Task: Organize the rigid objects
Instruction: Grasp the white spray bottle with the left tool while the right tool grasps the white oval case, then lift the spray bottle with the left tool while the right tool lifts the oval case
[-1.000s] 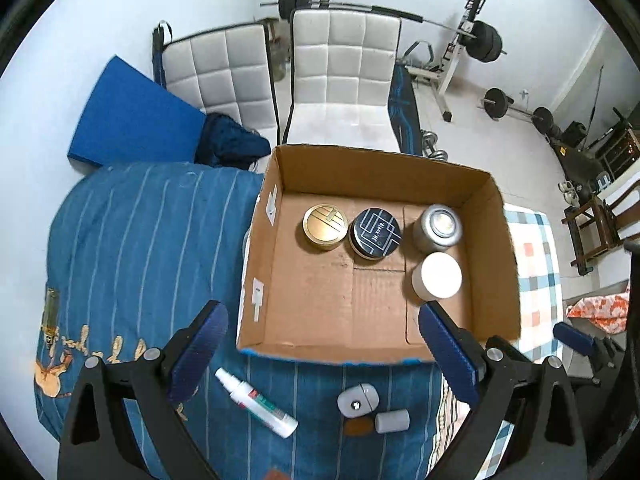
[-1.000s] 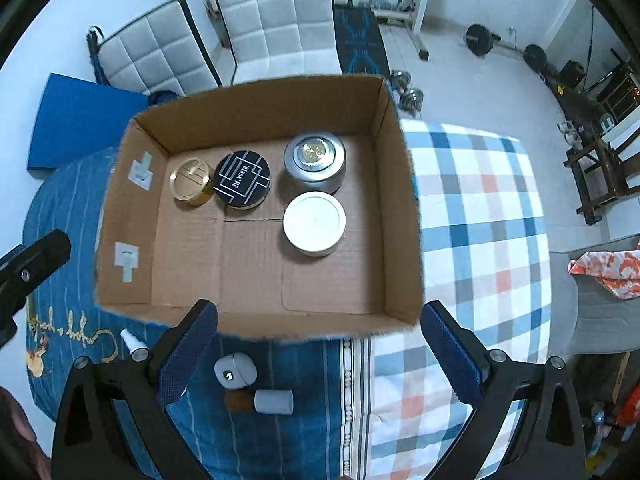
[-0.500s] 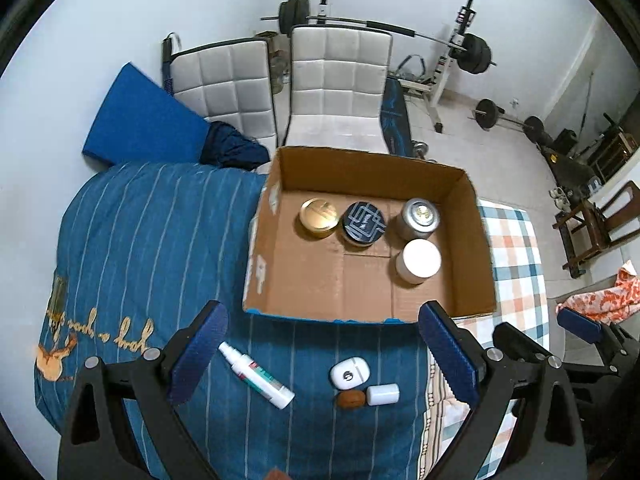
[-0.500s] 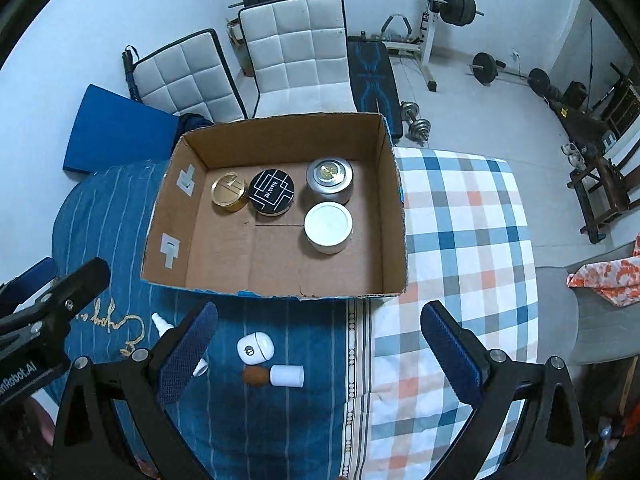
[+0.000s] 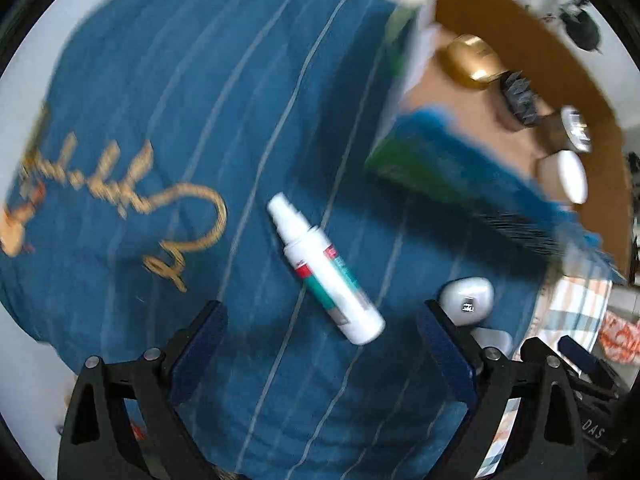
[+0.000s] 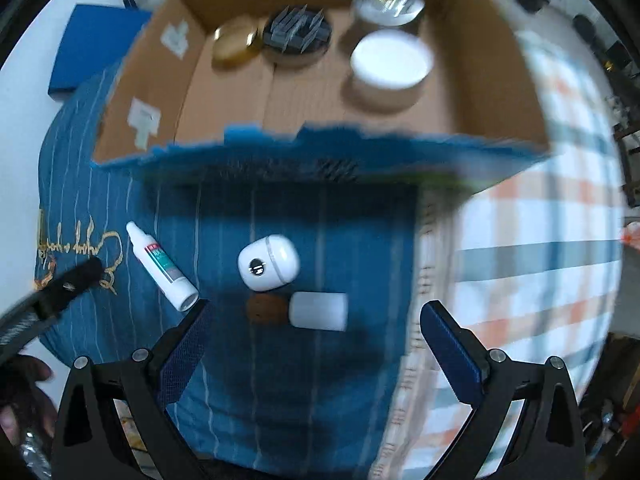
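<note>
pick-up step: left hand-held gripper (image 5: 320, 334) gapes wide, empty, above the spray bottle (image 5: 325, 264); right hand-held gripper (image 6: 316, 334) likewise over the makeup brush (image 6: 300, 310); next, straddle and close, then carry to the cardboard box (image 6: 496, 40).

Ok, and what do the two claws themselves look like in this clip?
Both look alike: the left claw and the right claw each have a black frame with triangular cut-outs and silver screw heads, and two angled fingers faced with dark blue textured pads. No cables or sleeves show. White lettering sits on the black frame at the lower right of the left view.
</note>
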`<act>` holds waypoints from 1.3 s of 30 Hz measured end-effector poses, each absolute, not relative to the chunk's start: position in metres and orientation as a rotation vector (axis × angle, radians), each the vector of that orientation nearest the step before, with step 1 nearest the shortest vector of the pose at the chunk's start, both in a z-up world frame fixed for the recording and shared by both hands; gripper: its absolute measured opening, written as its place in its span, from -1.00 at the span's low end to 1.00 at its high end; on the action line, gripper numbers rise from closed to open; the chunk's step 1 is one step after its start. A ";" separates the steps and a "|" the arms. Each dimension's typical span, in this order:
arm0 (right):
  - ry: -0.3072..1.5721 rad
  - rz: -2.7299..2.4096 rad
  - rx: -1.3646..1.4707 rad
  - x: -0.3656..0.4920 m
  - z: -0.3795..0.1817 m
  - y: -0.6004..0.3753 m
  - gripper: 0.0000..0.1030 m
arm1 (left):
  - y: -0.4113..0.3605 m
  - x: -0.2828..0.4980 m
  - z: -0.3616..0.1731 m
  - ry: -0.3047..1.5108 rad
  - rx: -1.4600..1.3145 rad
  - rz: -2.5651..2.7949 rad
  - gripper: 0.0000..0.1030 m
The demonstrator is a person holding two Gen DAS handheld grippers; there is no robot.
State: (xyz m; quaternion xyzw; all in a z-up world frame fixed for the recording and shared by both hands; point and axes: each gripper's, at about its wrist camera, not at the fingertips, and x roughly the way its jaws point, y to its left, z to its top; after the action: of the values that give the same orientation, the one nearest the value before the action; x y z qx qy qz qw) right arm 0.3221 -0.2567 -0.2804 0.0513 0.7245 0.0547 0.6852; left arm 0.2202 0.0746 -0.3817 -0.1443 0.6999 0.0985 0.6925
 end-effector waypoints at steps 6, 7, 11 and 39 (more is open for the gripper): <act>1.665 0.146 0.032 0.331 -0.329 -0.219 0.85 | 0.077 0.229 -0.439 1.654 -0.328 0.223 0.44; 1.674 0.142 0.016 0.332 -0.335 -0.215 0.85 | 0.075 0.230 -0.447 1.662 -0.320 0.214 0.39; 1.679 0.136 -0.029 0.336 -0.351 -0.201 0.55 | 0.065 0.229 -0.452 1.654 -0.241 0.168 -0.20; 1.763 0.137 -0.153 0.288 -0.378 -0.209 0.26 | 0.045 0.214 -0.459 1.663 -0.111 0.076 -0.41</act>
State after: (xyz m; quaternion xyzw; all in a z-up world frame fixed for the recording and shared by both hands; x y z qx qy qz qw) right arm 0.2883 -0.2091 -0.3775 -0.0670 0.7704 0.0600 0.6312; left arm 0.2142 0.0449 -0.4588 -0.0492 0.7383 0.0338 0.6718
